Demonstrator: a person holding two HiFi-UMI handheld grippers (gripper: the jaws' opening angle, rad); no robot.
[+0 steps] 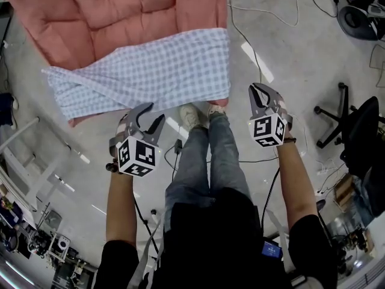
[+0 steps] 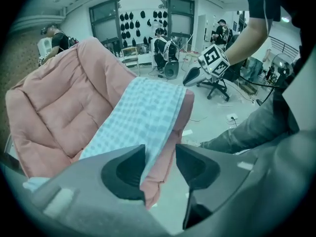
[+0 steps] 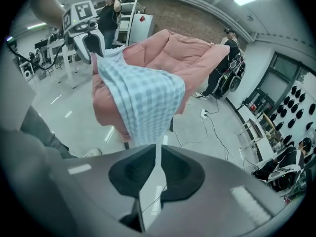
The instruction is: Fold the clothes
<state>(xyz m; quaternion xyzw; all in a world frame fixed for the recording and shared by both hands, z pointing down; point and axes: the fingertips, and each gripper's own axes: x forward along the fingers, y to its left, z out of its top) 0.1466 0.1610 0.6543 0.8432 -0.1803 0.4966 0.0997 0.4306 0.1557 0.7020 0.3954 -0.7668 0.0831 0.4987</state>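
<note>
A blue-and-white checked cloth point(image 1: 150, 71) lies folded over the near part of a pink quilted cushion point(image 1: 108, 11). Its near edge hangs over the cushion's front. My left gripper point(image 1: 155, 112) hovers just below that edge with its jaws apart. In the left gripper view the gripper point(image 2: 160, 154) holds nothing, and the cloth point(image 2: 148, 107) shows beyond the gap. My right gripper point(image 1: 258, 90) stands off the cloth's right corner, over the floor. In its own view the gripper point(image 3: 158, 154) has its jaws all but together and empty, with the cloth point(image 3: 143, 98) ahead.
The person's legs and a shoe point(image 1: 192, 116) stand on the grey floor between the grippers. A black office chair point(image 1: 355, 125) is at the right, and cables point(image 1: 264, 11) run across the floor. Racks and clutter point(image 1: 24, 221) line the left. Other people stand in the background point(image 3: 111, 11).
</note>
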